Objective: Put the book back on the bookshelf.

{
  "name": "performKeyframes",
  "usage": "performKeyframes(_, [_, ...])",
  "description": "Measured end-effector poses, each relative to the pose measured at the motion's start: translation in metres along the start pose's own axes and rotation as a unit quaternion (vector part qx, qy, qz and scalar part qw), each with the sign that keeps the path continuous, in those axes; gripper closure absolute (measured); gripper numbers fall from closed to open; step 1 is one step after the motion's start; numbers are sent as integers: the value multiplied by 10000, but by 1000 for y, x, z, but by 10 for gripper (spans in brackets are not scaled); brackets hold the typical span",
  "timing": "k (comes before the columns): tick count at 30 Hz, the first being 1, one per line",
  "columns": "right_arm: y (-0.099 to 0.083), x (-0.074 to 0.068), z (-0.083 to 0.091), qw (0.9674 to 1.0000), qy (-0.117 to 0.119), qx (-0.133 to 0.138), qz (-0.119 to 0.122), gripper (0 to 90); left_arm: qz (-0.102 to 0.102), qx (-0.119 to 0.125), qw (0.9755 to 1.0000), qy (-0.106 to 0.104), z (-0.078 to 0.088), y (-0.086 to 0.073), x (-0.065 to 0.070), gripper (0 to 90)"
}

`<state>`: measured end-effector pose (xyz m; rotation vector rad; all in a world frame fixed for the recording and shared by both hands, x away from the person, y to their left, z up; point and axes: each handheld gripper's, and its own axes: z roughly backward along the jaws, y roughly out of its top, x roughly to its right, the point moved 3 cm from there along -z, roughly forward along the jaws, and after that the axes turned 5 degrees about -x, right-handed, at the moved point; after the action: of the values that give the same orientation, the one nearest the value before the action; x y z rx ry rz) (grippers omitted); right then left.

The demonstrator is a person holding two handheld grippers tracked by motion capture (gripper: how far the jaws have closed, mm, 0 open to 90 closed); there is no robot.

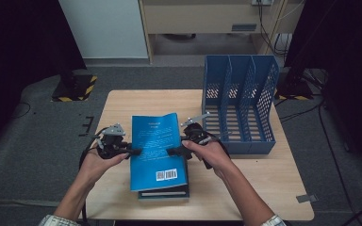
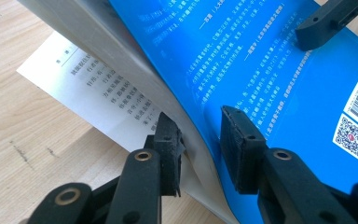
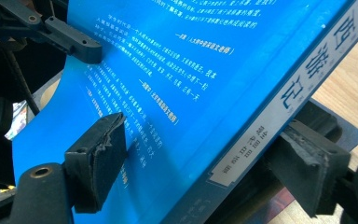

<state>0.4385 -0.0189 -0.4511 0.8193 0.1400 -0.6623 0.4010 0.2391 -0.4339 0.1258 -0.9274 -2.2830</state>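
A blue book (image 1: 155, 143) with white print and a barcode on its back cover is held between my two grippers, above a dark book (image 1: 165, 193) that lies on the table. My left gripper (image 1: 134, 151) is shut on its open page edge, one pad on the blue cover (image 2: 270, 70) and the other against the pages (image 2: 204, 135). A printed white page (image 2: 74, 79) hangs out below the cover. My right gripper (image 1: 172, 151) is shut on the spine side, one pad on the cover and the other under the white-lettered spine (image 3: 298, 88).
A blue perforated file rack (image 1: 240, 103) with three slots stands at the back right of the wooden table (image 1: 264, 188), close to my right hand. Past the far edge lie grey floor, cables and a cabinet.
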Motion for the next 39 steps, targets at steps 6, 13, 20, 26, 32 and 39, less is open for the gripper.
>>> performKeyframes(6, [3,-1,5,9999,-45,147,47,216,-112,170,9997,122,13,10,-2,731])
performKeyframes(13, [6,0,7,9998,-10,158,88,220,-138,141,9997,176,13,12,-3,744])
performKeyframes(20, [0,7,2,9998,91,140,-100,215,-206,111,9995,192,11,14,-1,750])
performKeyframes(26, [-3,13,-3,9994,192,184,-207,202,-241,123,9995,191,10,15,0,756])
performKeyframes(32, [-4,17,-8,9991,273,138,-294,190,-276,115,9993,208,10,17,2,758])
performKeyframes(39, [-3,20,-15,9980,462,188,-376,169,-234,112,9995,166,9,16,0,759])
